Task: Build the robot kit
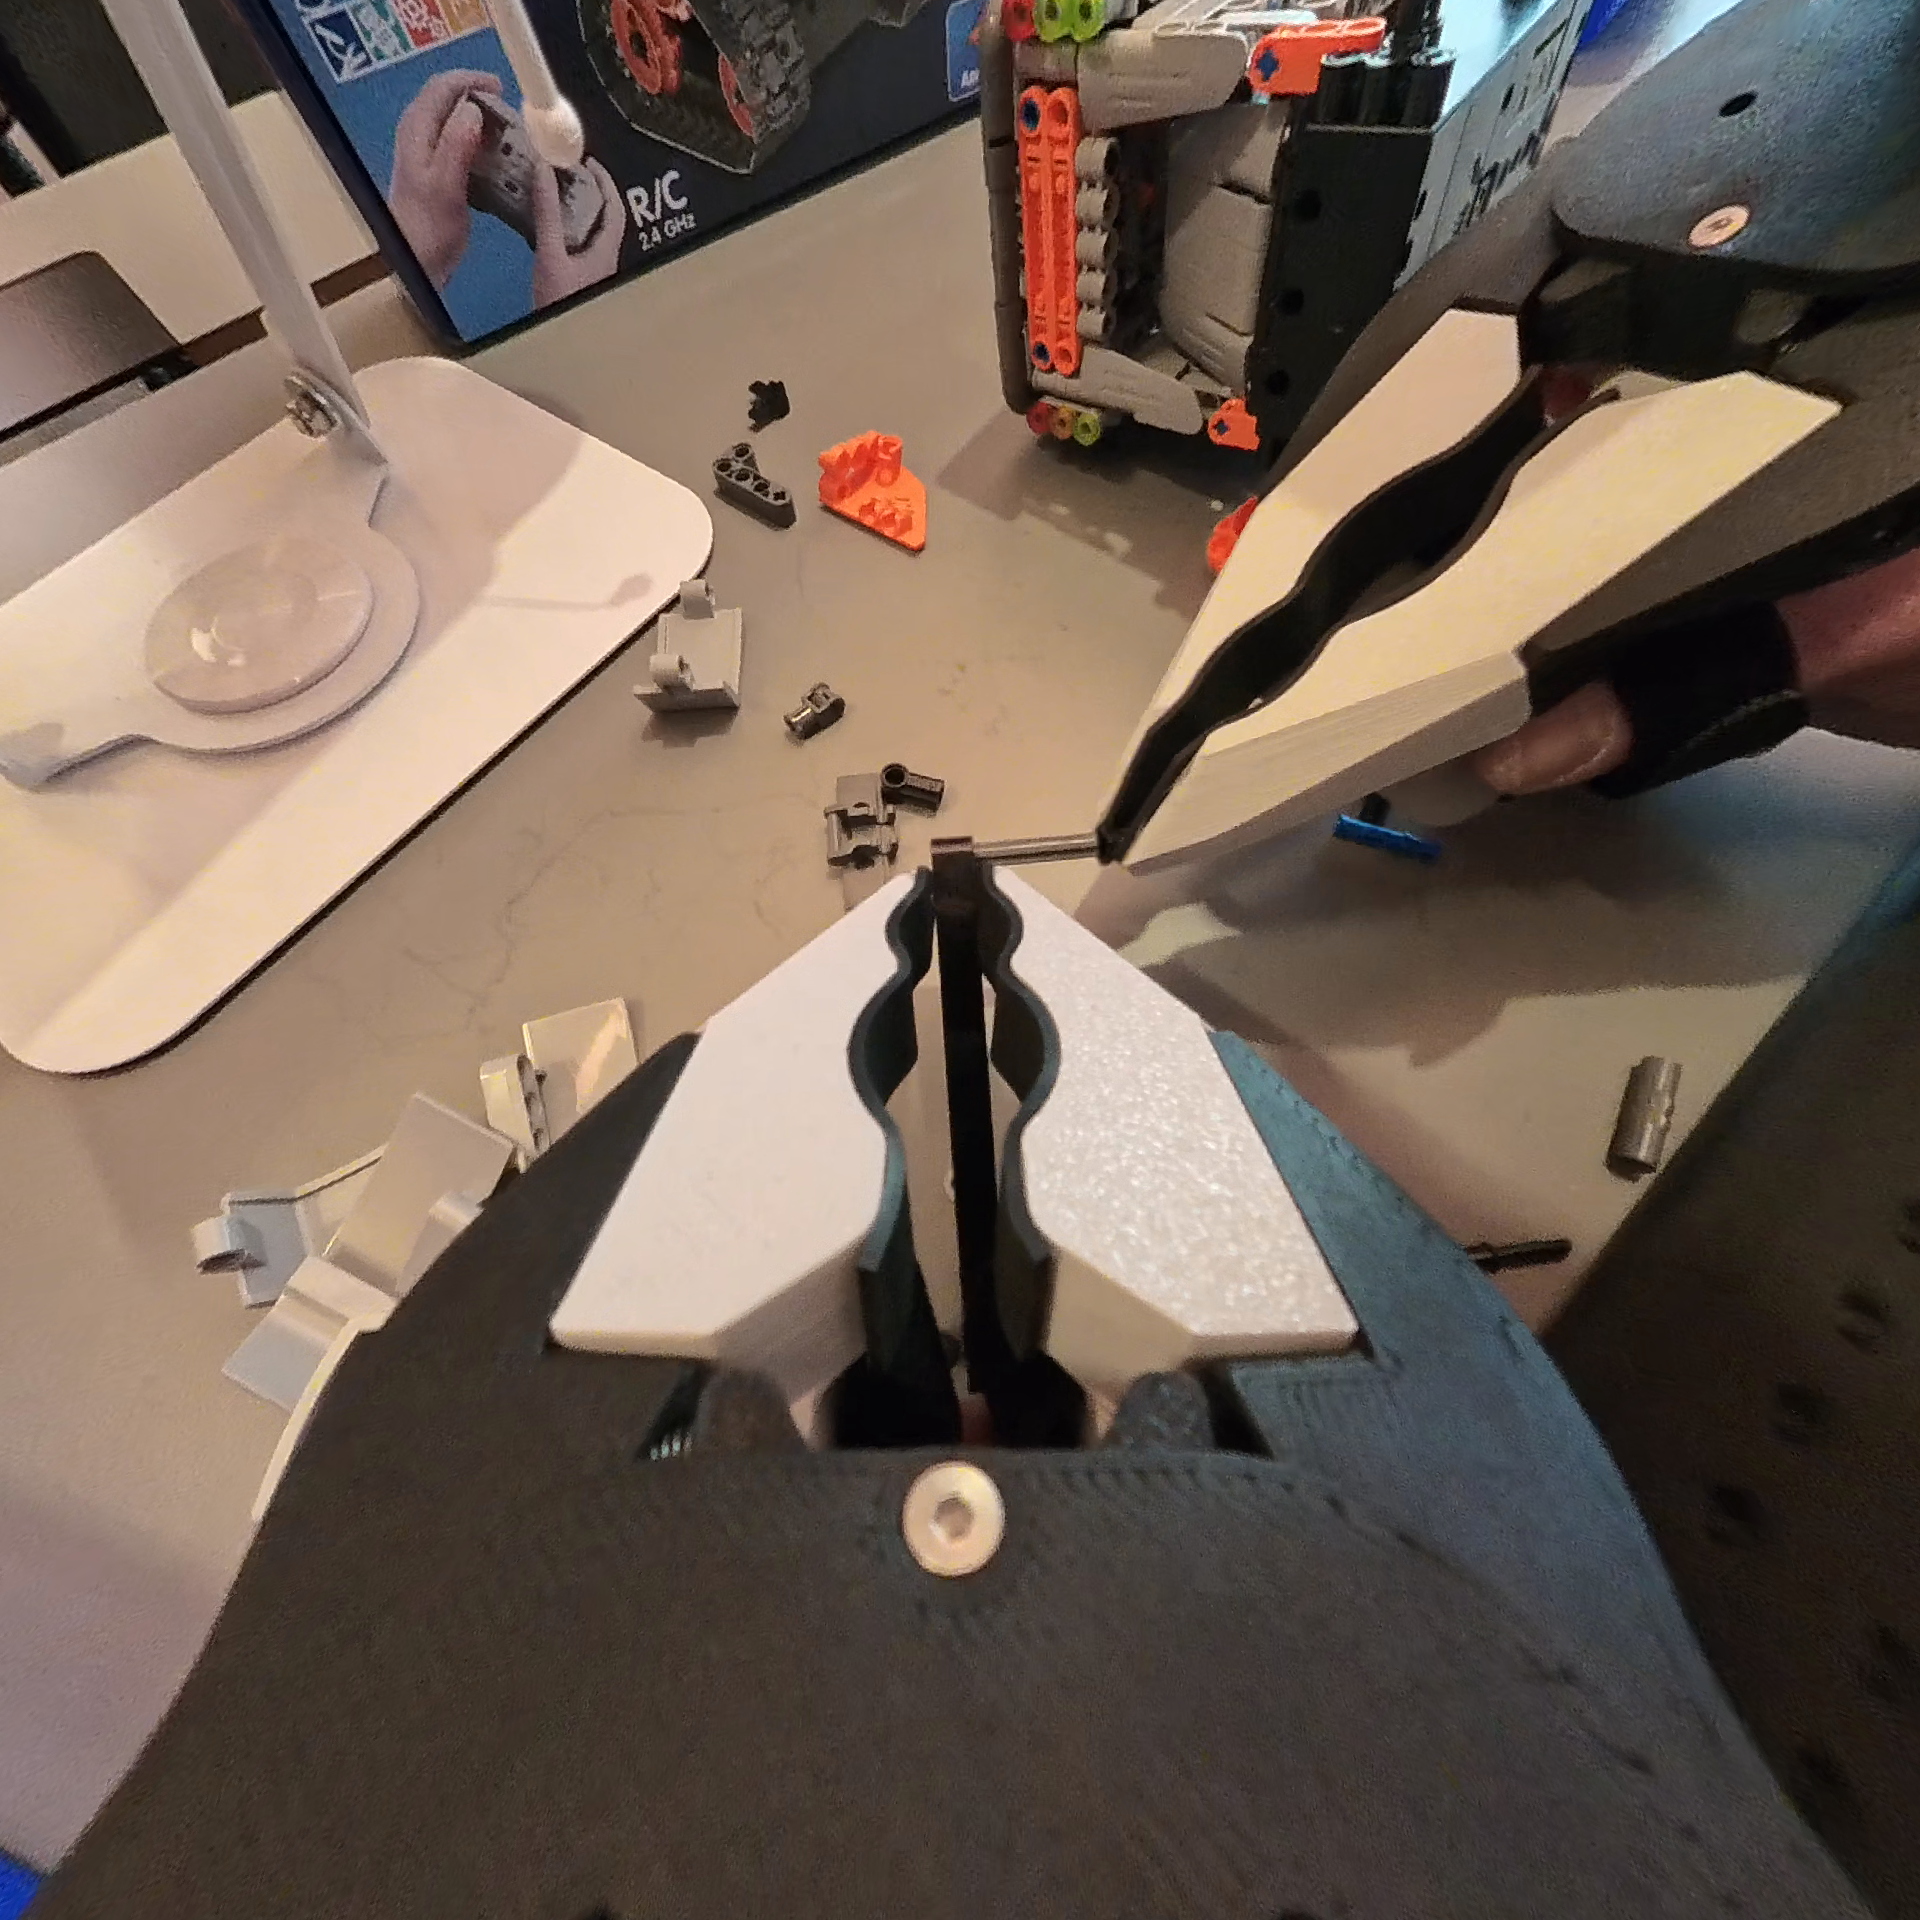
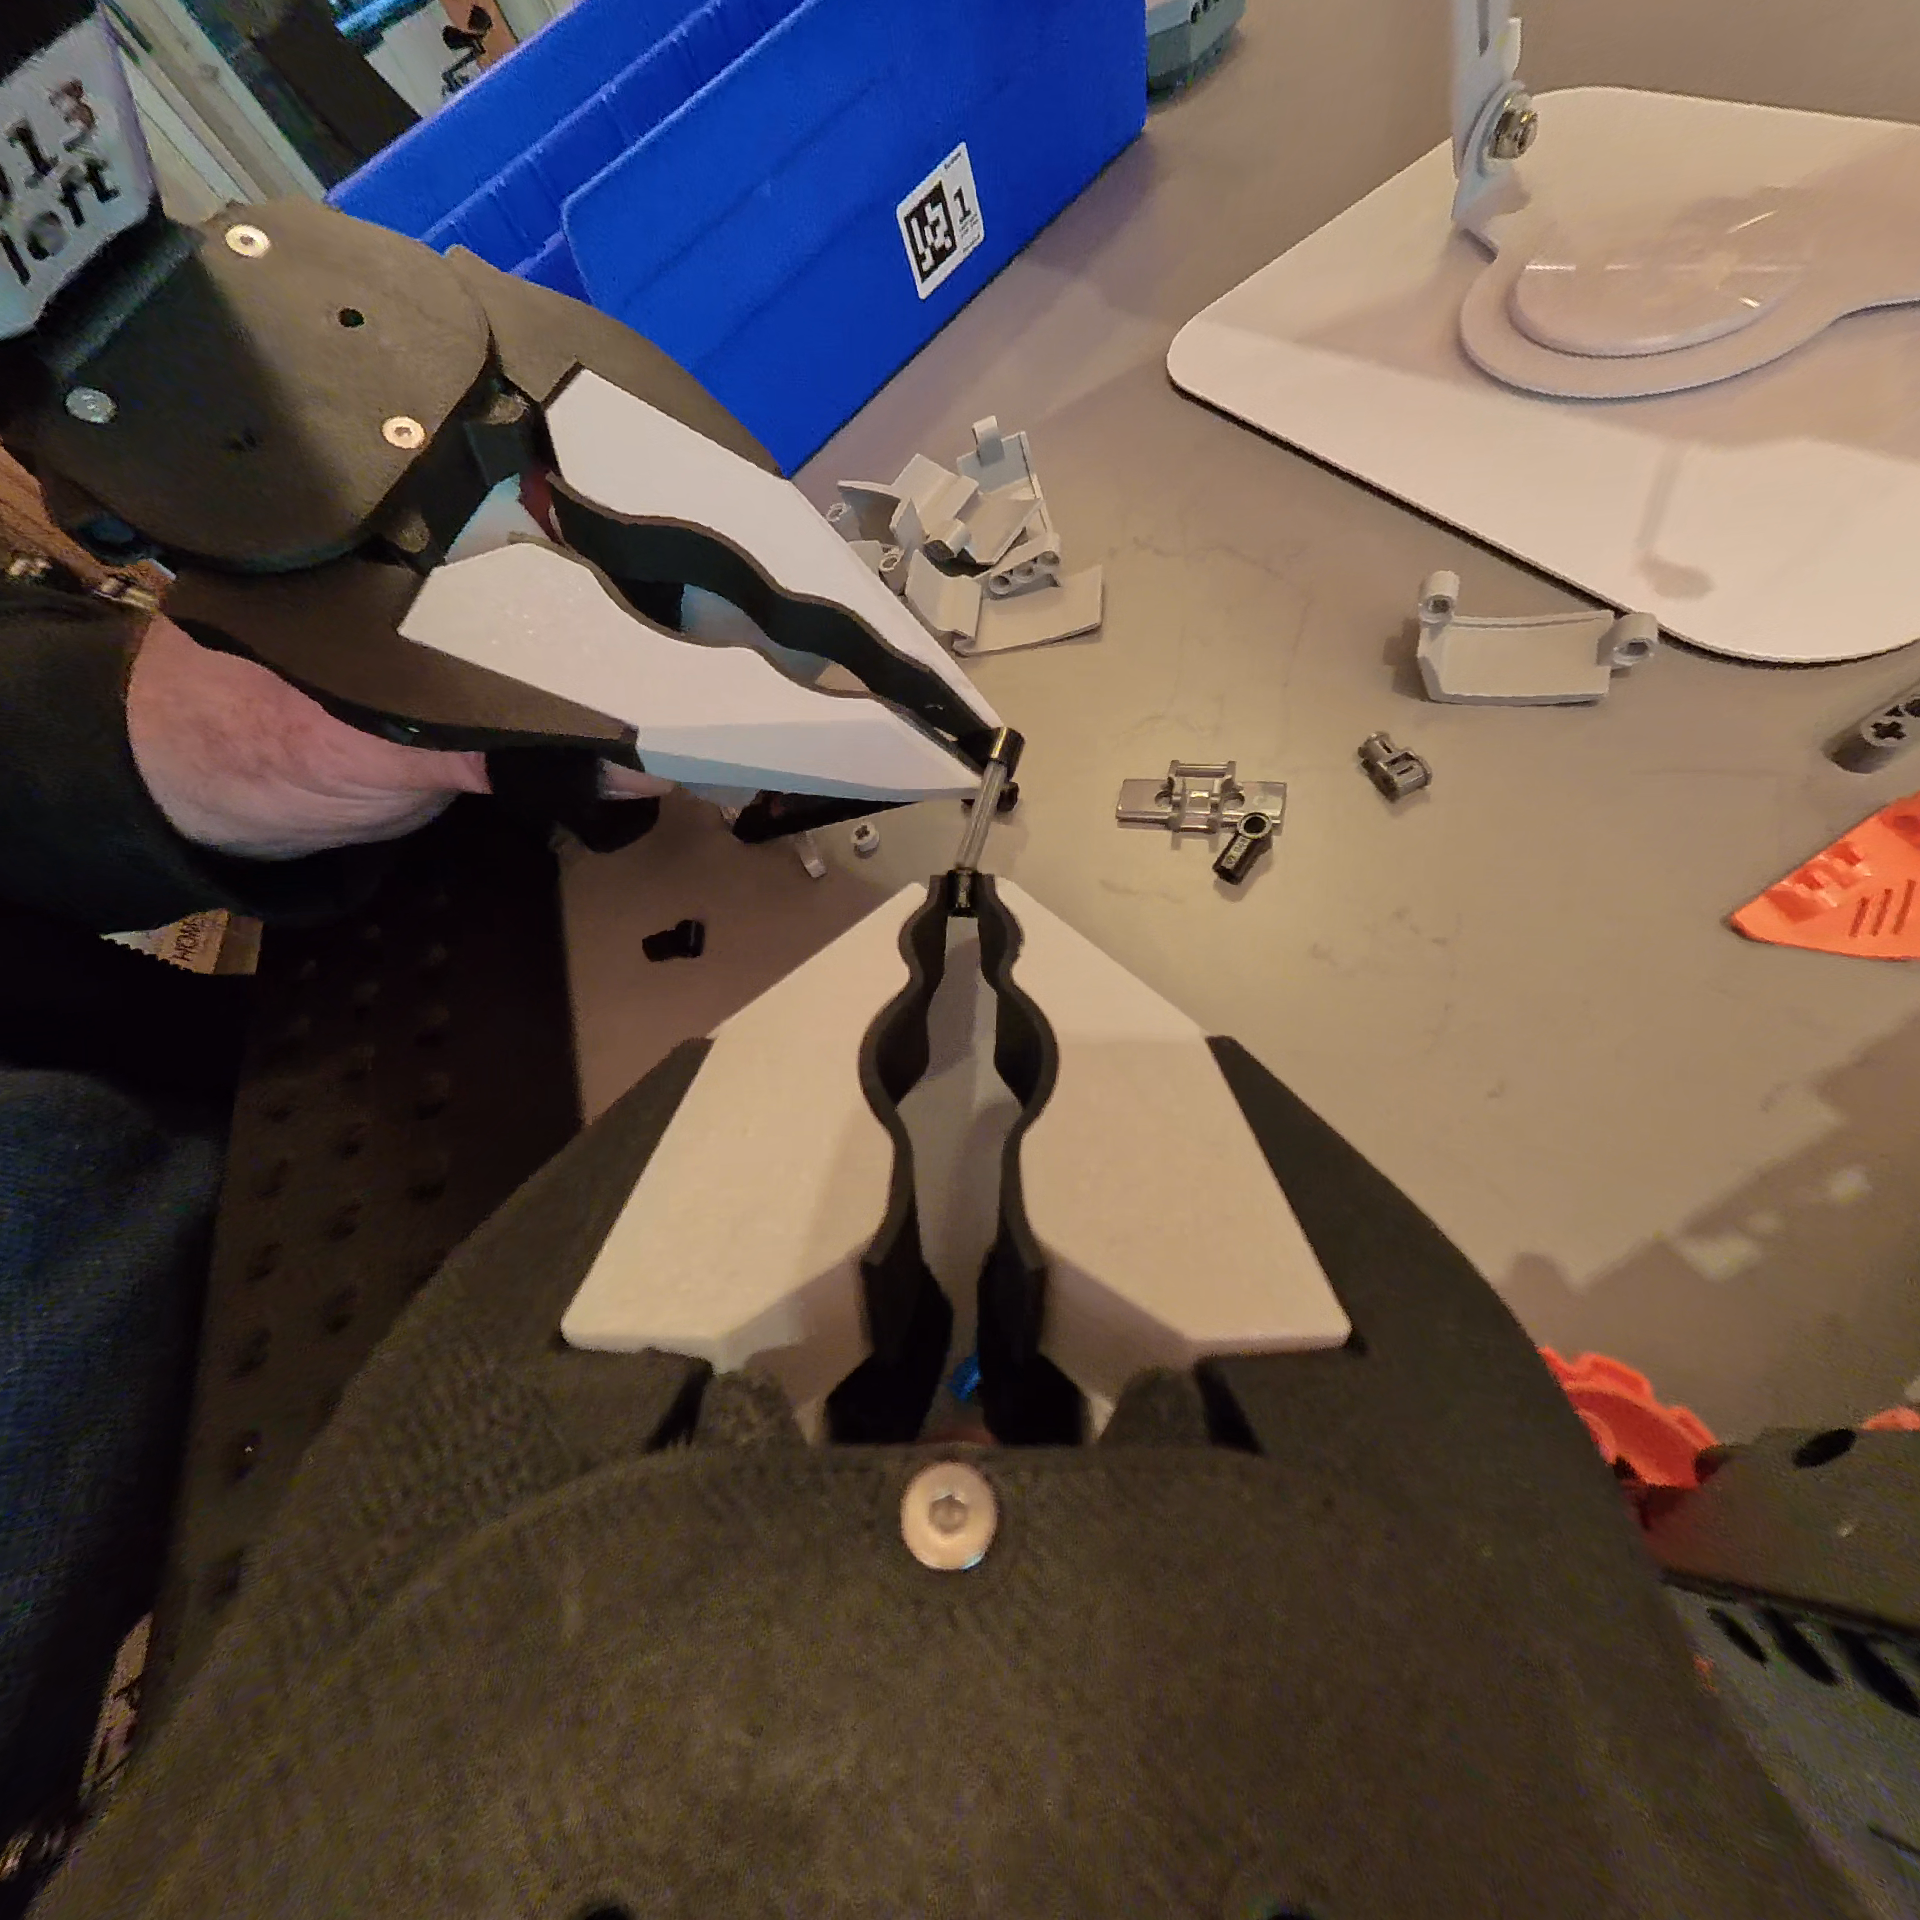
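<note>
My left gripper (image 1: 954, 883) is shut on a long thin black beam (image 1: 966, 1091) that runs between its fingers and sticks out a little at the tip. A thin grey axle (image 1: 1039, 847) sits in the beam's end hole. My right gripper (image 1: 1107, 847) comes in from the right and is shut on the axle's other end. In the right wrist view my right gripper (image 2: 961, 896) holds the axle (image 2: 977, 826), which runs up to the beam's end (image 2: 1003, 748) at the left gripper's tip (image 2: 992, 767). Both are held just above the grey table.
Loose parts lie on the table: an orange piece (image 1: 873, 488), grey panels (image 1: 696, 655), a grey track link (image 2: 1200, 805). A white stand base (image 1: 468, 644) lies left, a partly built model (image 1: 1195, 239) and toy box (image 1: 623, 156) behind, blue bins (image 2: 779, 208), a black perforated mat (image 2: 364, 1039). Both grippers' tips are close together, under 4 cm apart. The grey track link (image 2: 1200, 805) is about 5 centimeters from my left fingertips. My left wrist view (image 1: 878, 823) looks at it from another angle.
</note>
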Demonstrator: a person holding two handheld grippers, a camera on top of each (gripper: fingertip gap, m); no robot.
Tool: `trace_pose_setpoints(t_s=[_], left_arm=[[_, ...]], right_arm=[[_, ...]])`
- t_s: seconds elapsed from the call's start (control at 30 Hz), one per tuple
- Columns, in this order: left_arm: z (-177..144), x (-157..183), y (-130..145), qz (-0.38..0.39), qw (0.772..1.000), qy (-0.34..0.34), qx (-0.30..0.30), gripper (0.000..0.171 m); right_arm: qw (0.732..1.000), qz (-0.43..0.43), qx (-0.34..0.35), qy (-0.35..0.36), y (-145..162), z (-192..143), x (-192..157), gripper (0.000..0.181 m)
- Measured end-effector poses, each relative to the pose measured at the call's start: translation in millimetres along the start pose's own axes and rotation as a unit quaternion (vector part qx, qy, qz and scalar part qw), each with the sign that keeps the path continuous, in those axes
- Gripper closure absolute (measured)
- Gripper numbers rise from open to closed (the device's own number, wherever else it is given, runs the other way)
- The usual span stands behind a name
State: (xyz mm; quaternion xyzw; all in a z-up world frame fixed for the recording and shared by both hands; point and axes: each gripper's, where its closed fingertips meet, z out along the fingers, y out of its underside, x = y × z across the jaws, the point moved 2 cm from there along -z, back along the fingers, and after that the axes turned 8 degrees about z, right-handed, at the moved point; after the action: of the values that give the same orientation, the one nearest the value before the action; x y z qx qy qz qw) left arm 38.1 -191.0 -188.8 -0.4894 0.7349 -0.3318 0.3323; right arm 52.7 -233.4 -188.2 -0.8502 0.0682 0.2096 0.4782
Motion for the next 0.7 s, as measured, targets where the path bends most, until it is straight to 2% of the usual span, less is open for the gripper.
trace_pose_setpoints(t_s=[0.13, 0.37, 0.7], left_arm=[[0.4, 0.1, -2.0, 0.002, 1.000, -0.007, 0.003, 0.165], [-1.3, -1.3, -8.5, 0.049, 0.998, -0.040, 0.006, 0.165], [-6.7, -4.4, -22.4, 0.107, 0.990, -0.093, 0.016, 0.165]], right_arm=[[1.000, 0.007, 0.005, 0.002, -1.3, -1.1, 1.1, 0.178], [0.999, 0.045, 0.024, -0.007, -6.2, -3.0, 2.0, 0.178], [0.986, 0.143, 0.083, -0.034, -16.4, -6.6, 1.9, 0.179]])
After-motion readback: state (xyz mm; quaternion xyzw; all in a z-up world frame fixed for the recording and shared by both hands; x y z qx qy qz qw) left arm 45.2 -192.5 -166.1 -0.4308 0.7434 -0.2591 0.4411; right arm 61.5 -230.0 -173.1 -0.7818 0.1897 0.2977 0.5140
